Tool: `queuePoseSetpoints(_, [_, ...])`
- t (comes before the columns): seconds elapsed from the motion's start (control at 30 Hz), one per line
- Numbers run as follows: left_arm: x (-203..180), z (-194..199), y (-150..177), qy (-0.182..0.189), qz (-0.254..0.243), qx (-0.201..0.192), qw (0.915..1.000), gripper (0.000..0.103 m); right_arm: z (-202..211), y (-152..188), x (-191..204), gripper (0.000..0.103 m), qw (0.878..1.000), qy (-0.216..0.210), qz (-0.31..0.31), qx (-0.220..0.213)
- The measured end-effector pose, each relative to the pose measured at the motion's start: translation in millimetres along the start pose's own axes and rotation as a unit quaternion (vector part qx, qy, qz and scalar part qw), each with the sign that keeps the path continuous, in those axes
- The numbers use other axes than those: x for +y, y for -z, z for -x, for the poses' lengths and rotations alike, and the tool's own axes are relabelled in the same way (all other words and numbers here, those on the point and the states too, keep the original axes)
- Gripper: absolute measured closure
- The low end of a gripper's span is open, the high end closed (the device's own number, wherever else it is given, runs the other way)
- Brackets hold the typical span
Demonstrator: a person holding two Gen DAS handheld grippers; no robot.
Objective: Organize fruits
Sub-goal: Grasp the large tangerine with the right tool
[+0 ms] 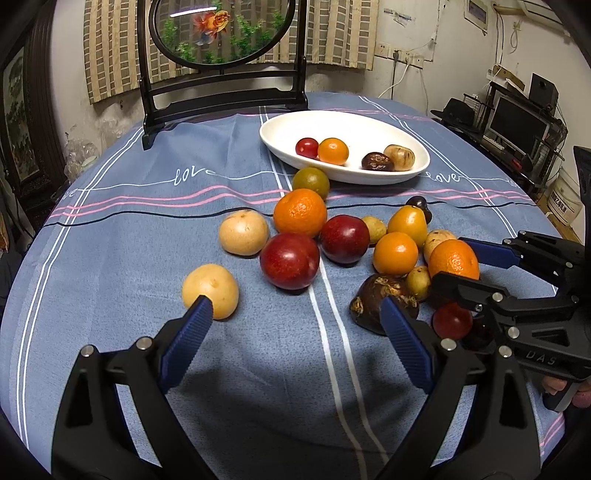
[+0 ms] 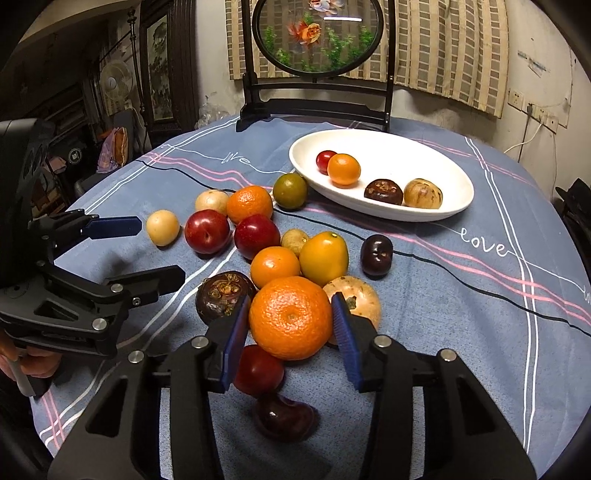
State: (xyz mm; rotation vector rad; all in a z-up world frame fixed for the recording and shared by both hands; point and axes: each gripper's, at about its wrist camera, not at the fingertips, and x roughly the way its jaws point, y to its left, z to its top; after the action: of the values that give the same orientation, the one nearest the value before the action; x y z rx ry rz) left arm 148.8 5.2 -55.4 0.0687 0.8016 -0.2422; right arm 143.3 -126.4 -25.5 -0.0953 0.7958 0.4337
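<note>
Several fruits lie loose on the blue tablecloth (image 1: 147,229). A white oval dish (image 1: 280,127) at the back holds several small fruits; it also shows in the right wrist view (image 2: 458,177). My right gripper (image 2: 290,319) has its blue pads on both sides of a large orange (image 2: 291,317), which rests among the pile; the same orange shows in the left wrist view (image 1: 453,258). My left gripper (image 1: 295,310) is open and empty above the cloth, with a yellow fruit (image 1: 212,288) by its left fingertip and a dark brown fruit (image 1: 373,299) by its right. A red plum (image 1: 290,260) lies just ahead.
A dark wooden stand with a round goldfish panel (image 1: 221,33) stands at the table's back edge. Red plums, oranges, a green citrus (image 1: 311,181) and small dark fruits crowd the middle. The table edge curves on both sides; shelves and a monitor (image 1: 517,122) stand at right.
</note>
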Motion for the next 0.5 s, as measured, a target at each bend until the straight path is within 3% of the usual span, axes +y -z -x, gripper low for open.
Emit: queuePoseSetpoints(0.5, [0.6, -8.7, -0.6, -0.003, 0.000, 0.021, 0.9998, 0.010, 19.3, -0.3, -24.4, 0.058, 0.997, -0.004, -0.068, -0.040])
